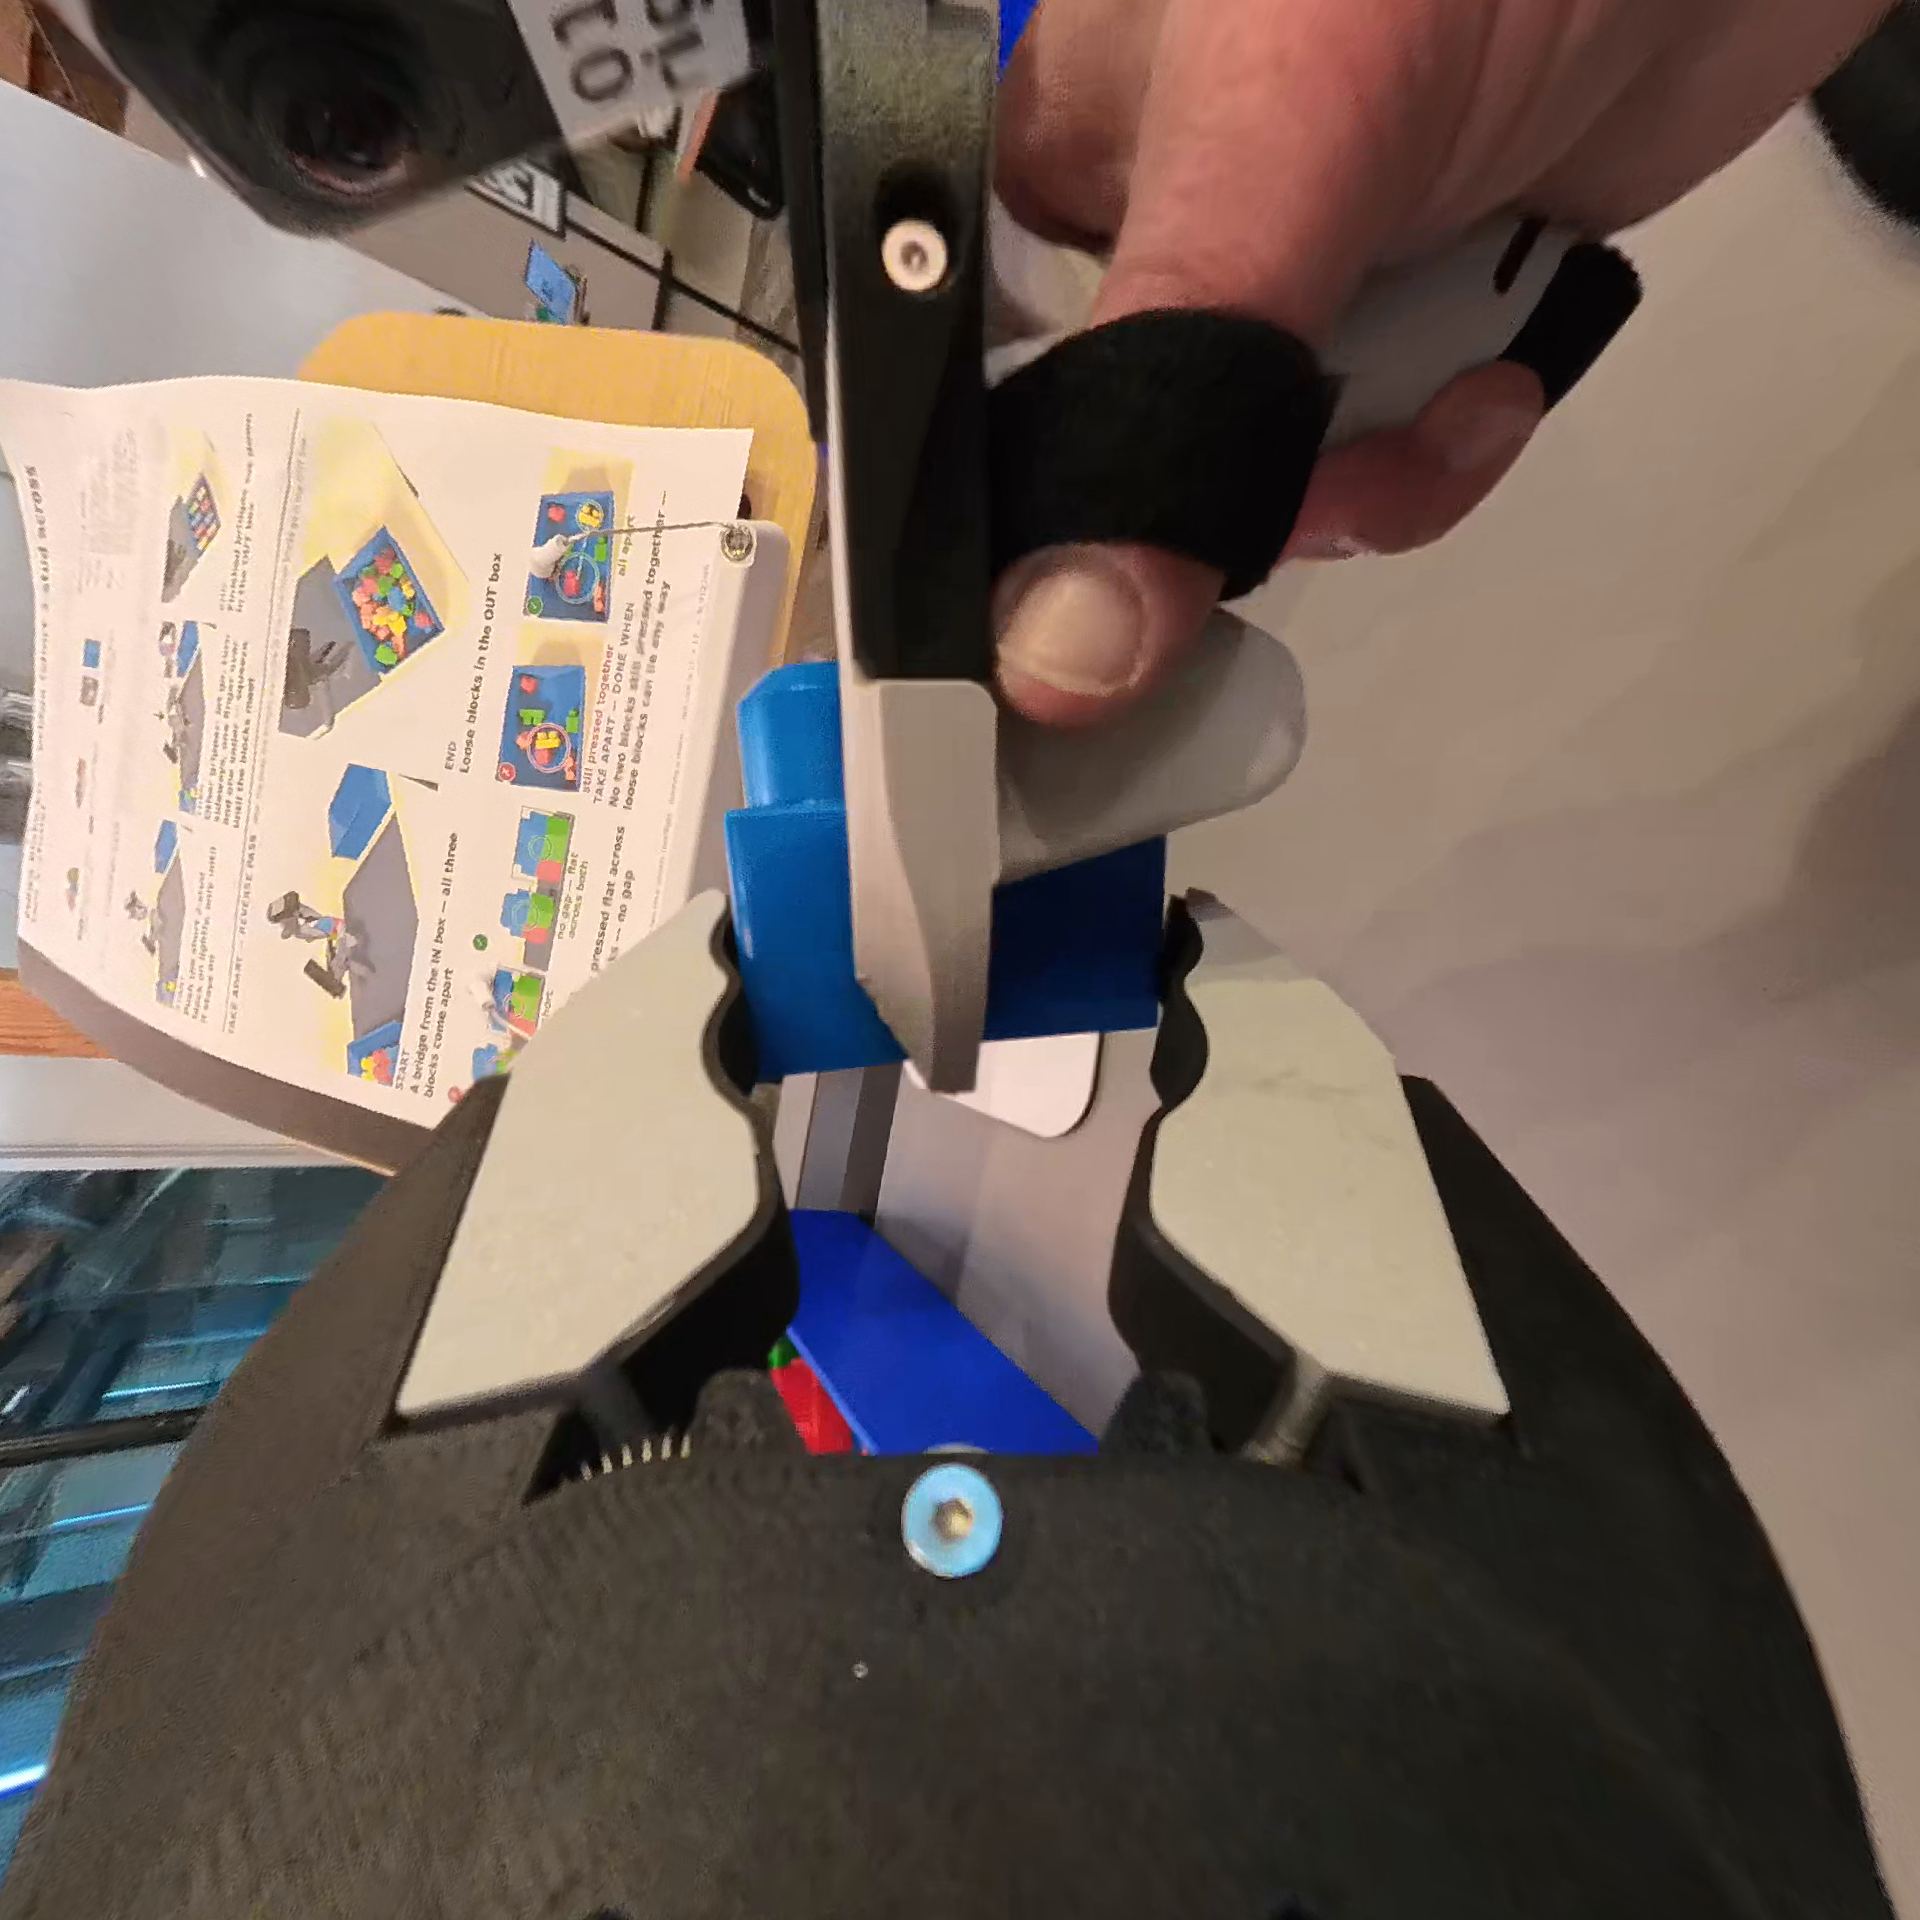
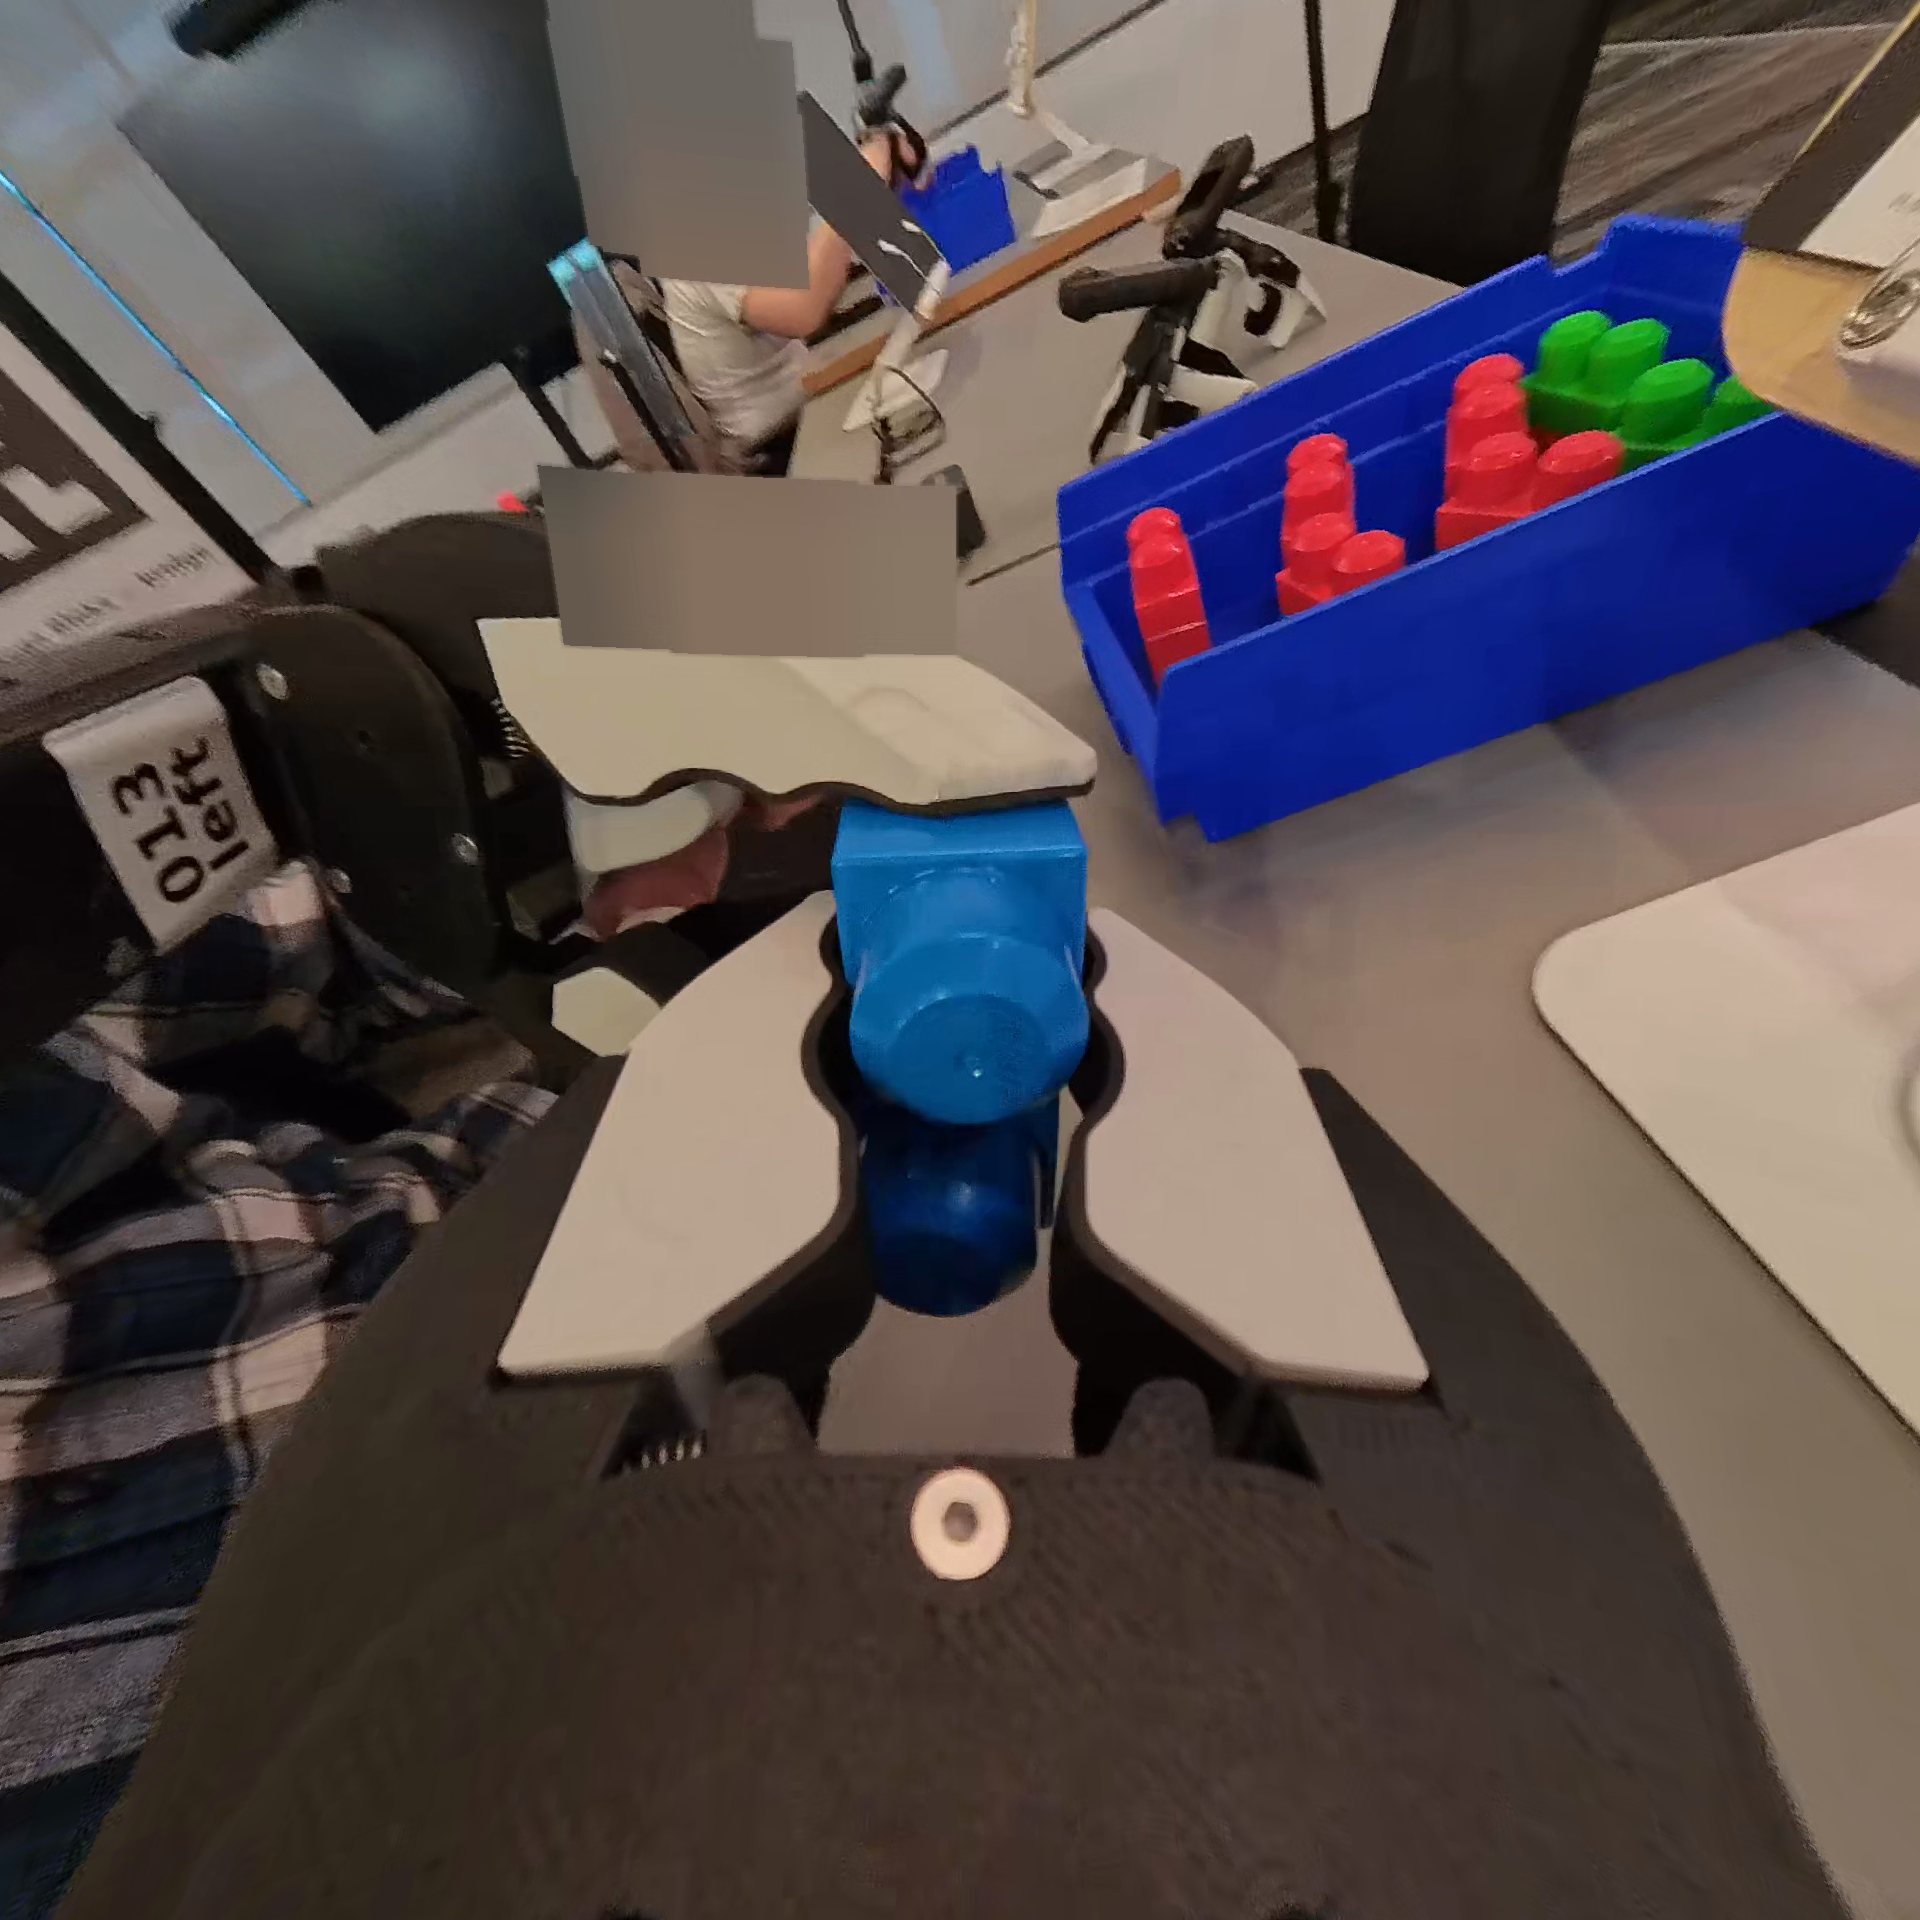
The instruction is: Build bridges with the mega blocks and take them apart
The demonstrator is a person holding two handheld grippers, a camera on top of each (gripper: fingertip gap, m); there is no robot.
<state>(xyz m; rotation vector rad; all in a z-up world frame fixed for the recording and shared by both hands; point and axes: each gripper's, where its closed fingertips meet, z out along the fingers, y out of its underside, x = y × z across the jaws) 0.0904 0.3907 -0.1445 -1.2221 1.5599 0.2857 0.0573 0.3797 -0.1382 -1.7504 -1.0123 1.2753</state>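
My right gripper (image 2: pixel 961 1023) has its two grey pads pressed on the sides of a blue block (image 2: pixel 961 997), with one round stud turned toward my camera and a second stud lower down in shadow between the fingers. My left gripper (image 1: pixel 951 971) is spread wide across the same blue block (image 1: pixel 1070 935), one fingertip against each end; in the right wrist view one of its pads (image 2: pixel 831 727) lies flat on the block's far face. So both tools have hold of the one block, crossed at an angle, raised above the grey table (image 2: pixel 1351 914).

From the left wrist view, a finger of the right gripper (image 1: pixel 920 883) cuts down across the front of the block, and a hand (image 1: pixel 1247 312) with black finger straps works that tool's trigger. Further left, a printed instruction sheet (image 1: pixel 343 707) lies on a wooden clipboard (image 1: pixel 582 364).

Far right in the right wrist view stands a blue bin (image 2: pixel 1507 623) holding red blocks (image 2: pixel 1320 530) and green blocks (image 2: pixel 1631 384). A pale mat (image 2: pixel 1745 1029) sits at the near right. On the left I see a plaid sleeve (image 2: pixel 208 1195). A person (image 2: pixel 727 353) sits at another table far off.
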